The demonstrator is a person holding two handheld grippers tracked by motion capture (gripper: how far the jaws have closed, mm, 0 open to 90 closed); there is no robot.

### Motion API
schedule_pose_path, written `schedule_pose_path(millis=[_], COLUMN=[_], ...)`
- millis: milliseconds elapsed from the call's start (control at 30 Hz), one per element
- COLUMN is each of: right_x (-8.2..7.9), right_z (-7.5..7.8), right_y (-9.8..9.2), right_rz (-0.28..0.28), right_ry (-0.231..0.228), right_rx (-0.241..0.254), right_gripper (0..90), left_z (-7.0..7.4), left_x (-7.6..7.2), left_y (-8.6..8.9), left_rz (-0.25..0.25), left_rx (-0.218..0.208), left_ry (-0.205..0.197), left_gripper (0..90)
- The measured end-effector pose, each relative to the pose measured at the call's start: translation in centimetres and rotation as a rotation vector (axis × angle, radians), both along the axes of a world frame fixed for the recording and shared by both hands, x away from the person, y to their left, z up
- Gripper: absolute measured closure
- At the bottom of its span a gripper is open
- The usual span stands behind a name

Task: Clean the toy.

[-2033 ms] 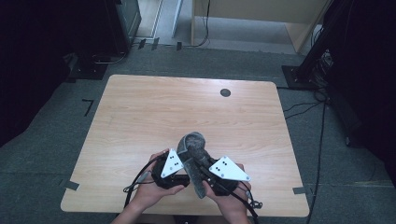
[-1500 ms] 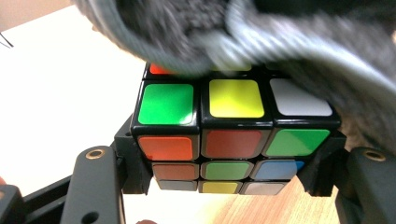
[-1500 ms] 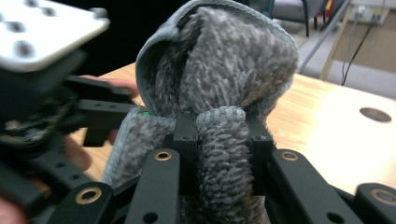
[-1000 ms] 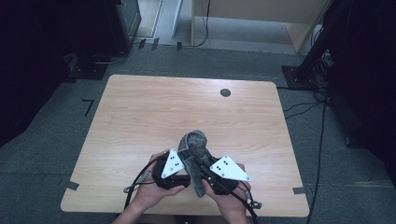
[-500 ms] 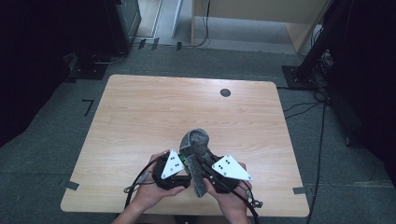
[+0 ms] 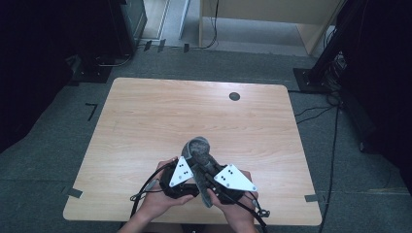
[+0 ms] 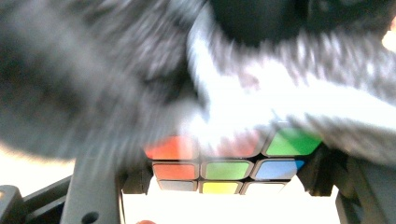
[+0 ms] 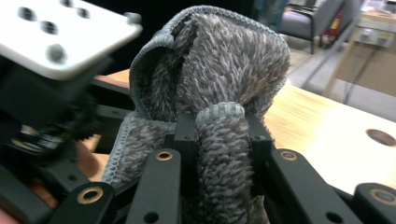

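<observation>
Each black gripper carries a pale three-cornered plate dotted with dark holes. The right gripper [image 8: 219,140] has black jaws with brass-coloured rivets. Black cables trail from the left gripper [image 6: 187,167].

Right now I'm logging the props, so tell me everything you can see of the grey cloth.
The grey cloth is a fluffy, towel-like piece with a stitched hem, bunched upright above the near middle of the table. The right claw pinches a rolled fold of it. In the left gripper view it drapes over the colourful puzzle cube clamped in the left claw.

high: even light, dark edges | left: blurred, glare | right: sharp
</observation>
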State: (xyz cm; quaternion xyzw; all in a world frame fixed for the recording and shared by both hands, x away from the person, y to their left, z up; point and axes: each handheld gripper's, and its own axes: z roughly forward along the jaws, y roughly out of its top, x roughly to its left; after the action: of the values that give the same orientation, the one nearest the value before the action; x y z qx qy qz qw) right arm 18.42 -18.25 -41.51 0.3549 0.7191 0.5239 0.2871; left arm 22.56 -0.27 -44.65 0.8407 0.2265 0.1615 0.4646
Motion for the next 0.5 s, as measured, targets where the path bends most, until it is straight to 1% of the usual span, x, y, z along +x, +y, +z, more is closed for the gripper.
schedule_pose_path(millis=[33, 100, 133, 167, 200, 233, 267, 300, 367, 400, 467, 500], right_x=[0.0, -0.1, -0.4, -0.4, -0.5, -0.8, -0.8, -0.9, -0.9, -0.7, -0.6, -0.4], right_z=[0.1, 0.1, 0.2, 0.2, 0.2, 0.2, 0.2, 0.2, 0.2, 0.3, 0.4, 0.4], right_y=[-0.2, -0.2, 0.2, 0.2, 0.4, 1.0, 1.0, 1.4, 1.4, 1.2, 1.0, 0.7], right_rz=[-0.01, -0.007, 0.014, 0.014, 0.03, 0.059, 0.059, 0.081, 0.086, 0.085, 0.076, 0.068], right_ry=[0.016, 0.019, 0.02, 0.02, 0.021, 0.021, 0.021, 0.021, 0.02, 0.008, 0.008, -0.008], right_rx=[0.019, 0.023, 0.026, 0.026, 0.025, 0.025, 0.025, 0.025, 0.024, 0.019, 0.026, 0.027], right_gripper=[73.9, 73.8, 74.0, 74.0, 74.0, 74.2, 74.2, 74.2, 74.3, 74.2, 74.1, 74.0], left_z=[0.0, 0.2, 0.2, 0.2, 0.2, 0.2, 0.2, 0.1, 0.1, 0.1, 0.2, 0.3], left_x=[0.1, 0.4, 0.6, 0.7, 0.7, 0.7, 0.6, 0.5, 0.1, -0.1, -0.4, -0.4], left_y=[0.2, 0.6, 0.8, 0.9, 1.0, 1.0, 0.9, 0.7, 0.2, 0.0, -0.2, -0.3], left_rz=[0.008, 0.028, 0.04, 0.05, 0.055, 0.055, 0.051, 0.042, 0.018, 0.014, 0.01, 0.006], left_rx=[-0.002, -0.011, -0.017, -0.023, -0.028, -0.03, -0.029, -0.033, -0.035, -0.033, -0.039, -0.04], left_ry=[0.0, 0.003, 0.006, 0.011, 0.016, 0.017, 0.017, 0.017, 0.012, -0.001, -0.007, -0.01], left_gripper=[34.3, 34.3, 34.3, 34.3, 34.2, 34.3, 34.3, 34.3, 34.3, 34.3, 34.3, 34.4])
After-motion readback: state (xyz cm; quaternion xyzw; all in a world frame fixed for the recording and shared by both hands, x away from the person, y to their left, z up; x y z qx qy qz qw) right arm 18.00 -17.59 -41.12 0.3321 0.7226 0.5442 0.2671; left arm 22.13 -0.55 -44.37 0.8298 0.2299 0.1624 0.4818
